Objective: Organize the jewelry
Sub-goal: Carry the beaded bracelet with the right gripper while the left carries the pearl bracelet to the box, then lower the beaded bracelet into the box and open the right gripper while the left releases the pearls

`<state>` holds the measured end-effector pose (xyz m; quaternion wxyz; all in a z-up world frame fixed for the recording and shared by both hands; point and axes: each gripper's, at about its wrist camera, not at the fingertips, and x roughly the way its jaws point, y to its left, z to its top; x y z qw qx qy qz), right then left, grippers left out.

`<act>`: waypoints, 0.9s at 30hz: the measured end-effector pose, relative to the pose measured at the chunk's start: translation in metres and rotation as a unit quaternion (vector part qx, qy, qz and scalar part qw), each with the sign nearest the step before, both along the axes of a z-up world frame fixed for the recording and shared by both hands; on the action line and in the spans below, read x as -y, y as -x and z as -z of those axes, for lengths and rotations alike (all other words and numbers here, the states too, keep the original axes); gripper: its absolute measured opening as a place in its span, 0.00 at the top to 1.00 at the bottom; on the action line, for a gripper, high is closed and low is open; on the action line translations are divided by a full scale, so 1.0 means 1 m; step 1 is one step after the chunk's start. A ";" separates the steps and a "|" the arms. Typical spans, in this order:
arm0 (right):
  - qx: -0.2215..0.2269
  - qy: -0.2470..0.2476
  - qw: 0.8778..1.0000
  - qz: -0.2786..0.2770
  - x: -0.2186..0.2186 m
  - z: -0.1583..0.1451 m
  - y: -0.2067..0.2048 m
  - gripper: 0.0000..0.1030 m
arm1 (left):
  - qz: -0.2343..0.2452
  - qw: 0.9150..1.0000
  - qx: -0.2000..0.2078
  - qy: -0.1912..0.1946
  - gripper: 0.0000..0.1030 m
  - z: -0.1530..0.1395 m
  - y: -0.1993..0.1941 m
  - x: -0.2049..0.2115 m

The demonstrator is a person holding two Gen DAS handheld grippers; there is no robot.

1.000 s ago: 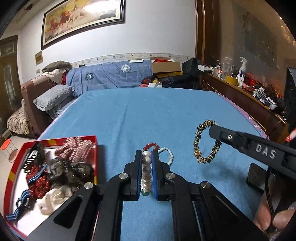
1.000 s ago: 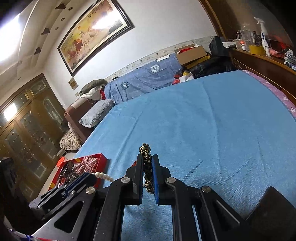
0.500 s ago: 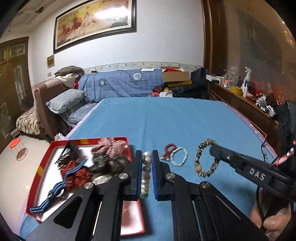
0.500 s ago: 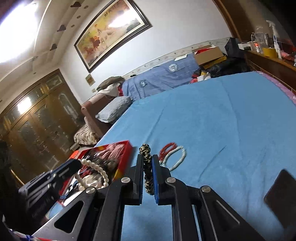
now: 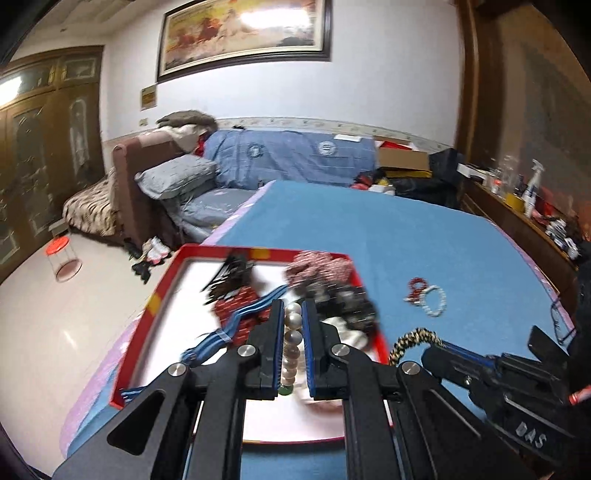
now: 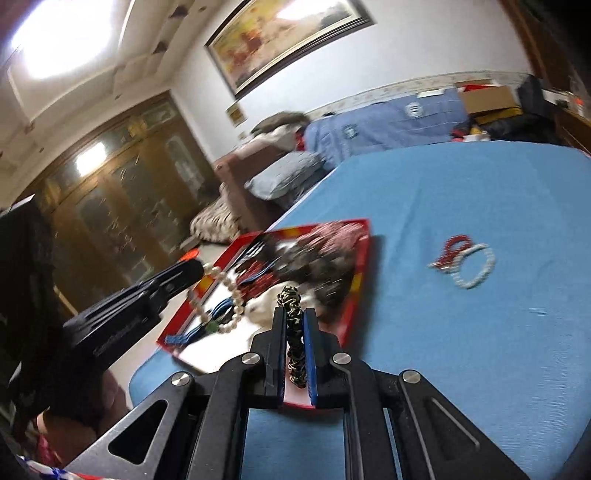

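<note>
My left gripper [image 5: 293,317] is clamped on the pearl bracelet [image 5: 291,343], above the red tray [image 5: 147,306]. My right gripper [image 6: 293,321] grips the brown-black beaded bracelet [image 6: 293,332], over the tray's near edge. Red bracelet [image 6: 452,251] & white bracelet [image 6: 474,267] lie touching on the blue cloth [image 6: 461,350], right of the tray.

Home living room: sofa [image 5: 291,162], framed painting [image 5: 243,33]
</note>
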<state>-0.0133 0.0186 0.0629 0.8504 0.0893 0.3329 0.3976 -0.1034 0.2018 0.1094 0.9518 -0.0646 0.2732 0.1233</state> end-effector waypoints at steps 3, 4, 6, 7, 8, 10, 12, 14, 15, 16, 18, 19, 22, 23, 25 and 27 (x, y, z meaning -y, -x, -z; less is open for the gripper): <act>-0.001 0.008 1.000 -0.018 -0.021 0.005 0.005 0.90 | -0.015 1.000 -0.006 0.010 0.91 0.009 0.004 -0.017; -0.003 0.011 1.000 -0.025 -0.028 0.007 0.005 0.90 | -0.018 1.000 -0.007 0.013 0.91 0.012 0.005 -0.022; -0.004 0.015 0.999 -0.032 -0.039 0.009 0.008 0.90 | -0.027 0.999 -0.011 0.013 0.91 0.020 0.006 -0.032; -0.005 0.018 0.999 -0.039 -0.047 0.011 0.009 0.90 | -0.030 0.999 -0.013 0.013 0.91 0.023 0.006 -0.034; -0.006 0.020 0.999 -0.043 -0.052 0.012 0.010 0.90 | -0.033 0.999 -0.017 0.015 0.91 0.027 0.007 -0.037; -0.002 0.027 0.998 -0.048 -0.064 0.016 0.009 0.90 | -0.036 0.999 -0.023 0.027 0.91 0.035 0.004 -0.043; -0.004 0.037 0.998 -0.053 -0.075 0.020 0.007 0.90 | -0.038 0.998 -0.030 0.032 0.91 0.042 0.002 -0.046; -0.010 0.045 0.997 -0.058 -0.084 0.027 0.002 0.90 | -0.038 0.998 -0.041 0.031 0.91 0.049 -0.001 -0.047; -0.010 0.049 0.997 -0.057 -0.086 0.029 0.001 0.90 | -0.038 0.998 -0.043 0.032 0.91 0.052 -0.002 -0.047; -0.010 0.055 0.997 -0.055 -0.089 0.033 -0.002 0.90 | -0.038 0.998 -0.047 0.034 0.91 0.055 -0.003 -0.047; -0.012 0.065 0.997 -0.050 -0.093 0.038 -0.007 0.90 | -0.039 0.997 -0.054 0.035 0.91 0.062 -0.005 -0.048; -0.012 0.073 0.996 -0.043 -0.094 0.041 -0.010 0.90 | -0.041 0.997 -0.059 0.035 0.91 0.065 -0.006 -0.047; -0.023 0.079 0.996 -0.037 -0.092 0.048 -0.014 0.90 | -0.039 0.996 -0.065 0.048 0.91 0.068 -0.009 -0.050; -0.023 0.081 0.996 -0.033 -0.092 0.049 -0.015 0.90 | -0.041 0.996 -0.066 0.048 0.91 0.069 -0.010 -0.050; -0.025 0.082 0.996 -0.028 -0.091 0.051 -0.018 0.90 | -0.044 0.995 -0.072 0.045 0.91 0.070 -0.012 -0.050; -0.030 0.086 0.995 -0.029 -0.091 0.054 -0.020 0.90 | -0.050 0.995 -0.076 0.041 0.91 0.070 -0.014 -0.049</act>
